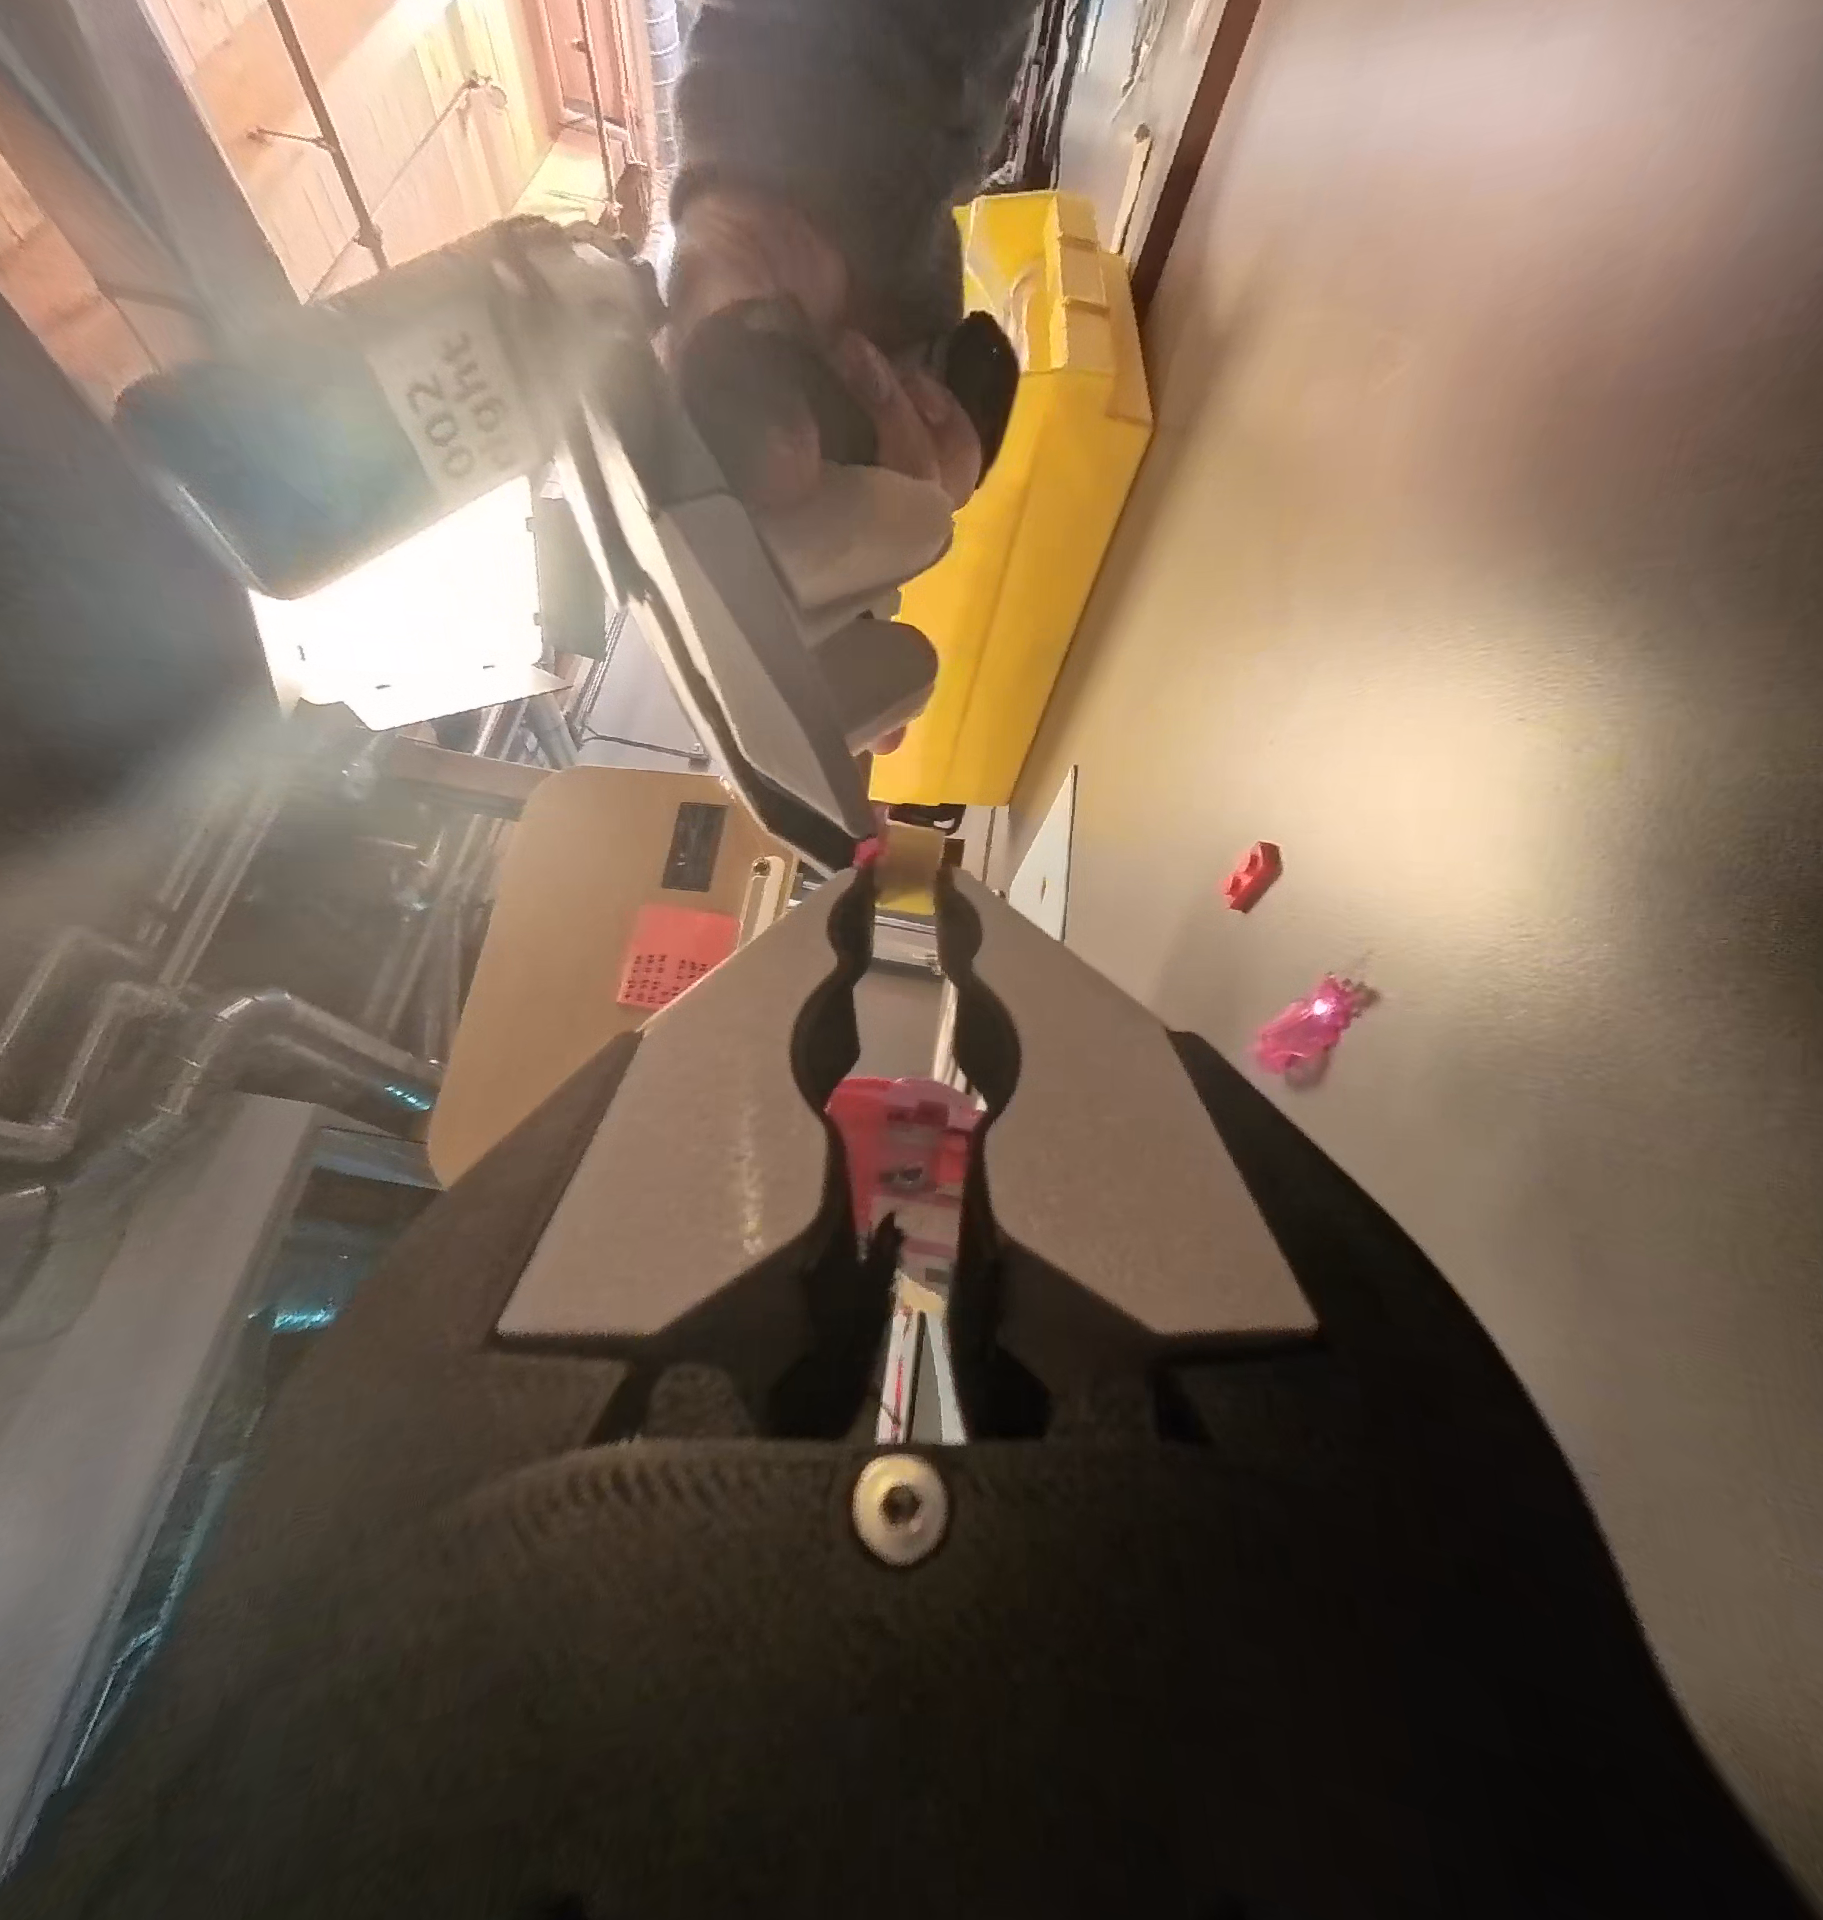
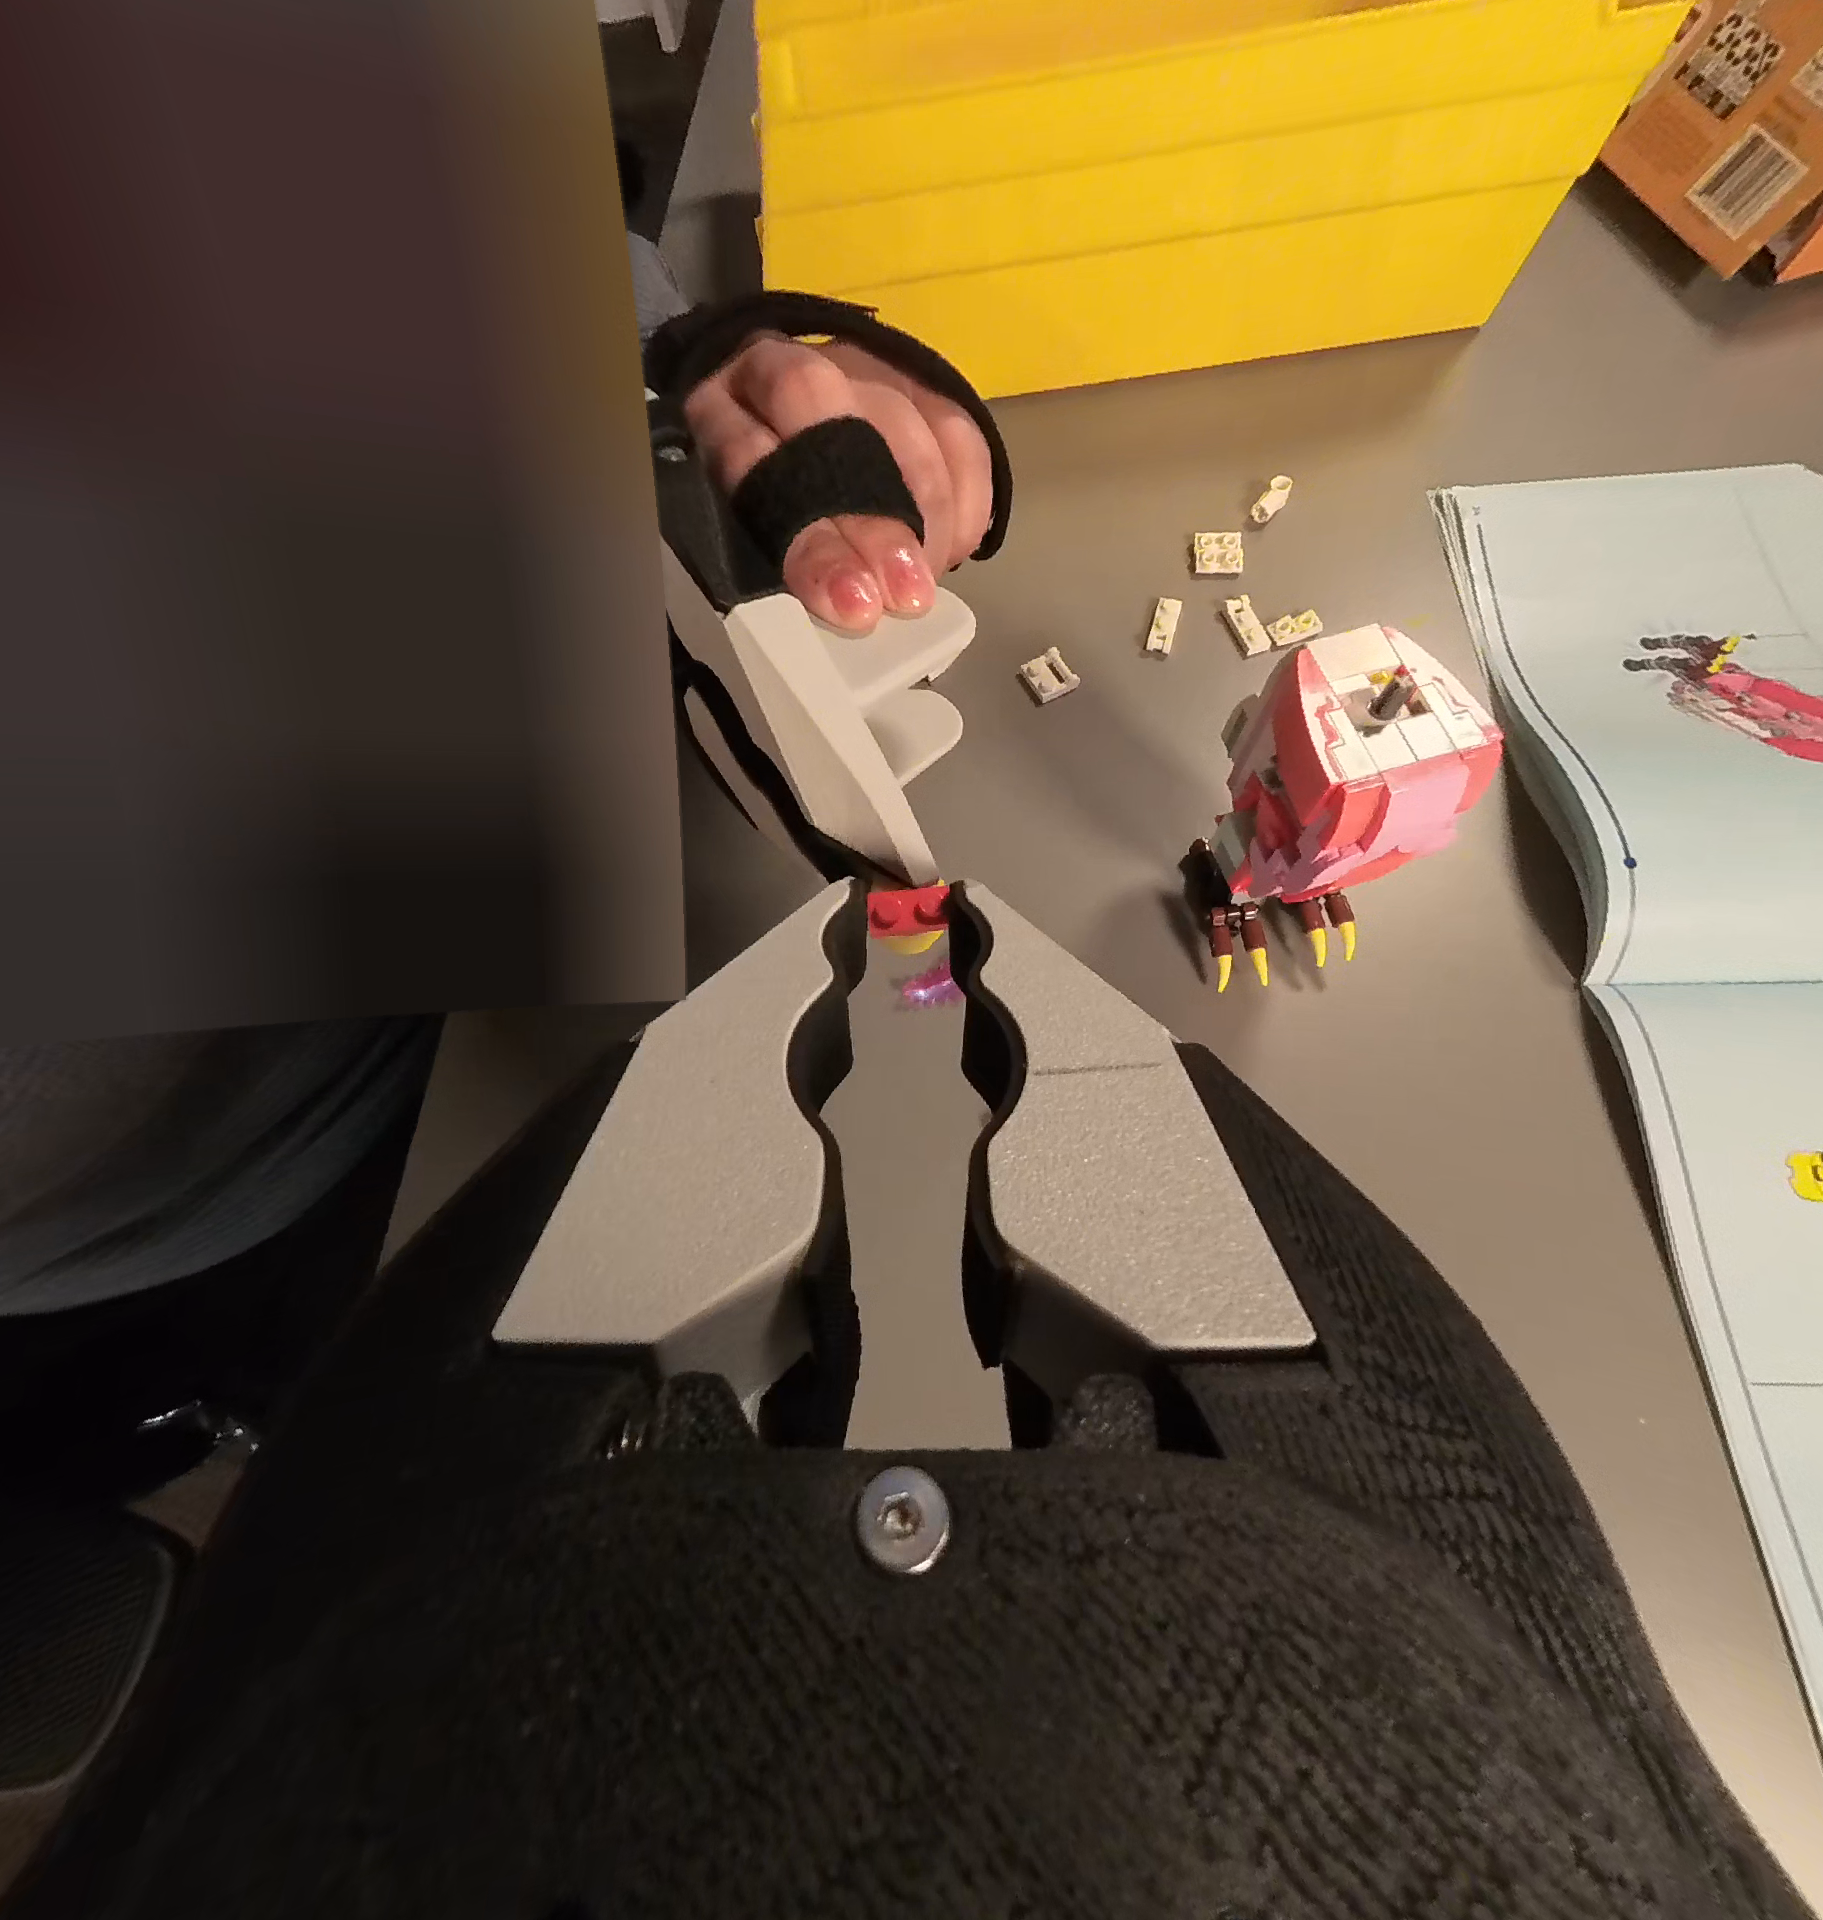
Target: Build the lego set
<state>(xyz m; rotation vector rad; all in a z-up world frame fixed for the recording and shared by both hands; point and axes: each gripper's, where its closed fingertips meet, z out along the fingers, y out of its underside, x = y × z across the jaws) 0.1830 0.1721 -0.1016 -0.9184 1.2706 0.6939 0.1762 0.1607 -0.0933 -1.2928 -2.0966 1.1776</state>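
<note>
My right gripper (image 2: 907, 902) is shut on a small red two-stud brick (image 2: 905, 912) and holds it above the grey table (image 2: 1146, 1039). A yellow rounded piece (image 2: 909, 943) sits against the brick's underside. My left gripper (image 1: 902, 875) is shut on that yellow piece (image 1: 907, 881). In the right wrist view its fingertip (image 2: 912, 847) comes down from above and meets the brick. In the left wrist view the right gripper's fingertips (image 1: 845, 821) come in from the upper left with a bit of red (image 1: 865, 852) at their end.
A pink and red brick model with yellow claws (image 2: 1364, 769) stands on the table, with several small white pieces (image 2: 1219, 551) beyond it. A translucent pink piece (image 2: 928, 987) and a red piece (image 1: 1250, 873) lie loose. A yellow bin (image 2: 1146, 208), an open booklet (image 2: 1717, 831) and a cardboard box (image 2: 1759, 114) are nearby. My left and right fingertips are right by each other.
</note>
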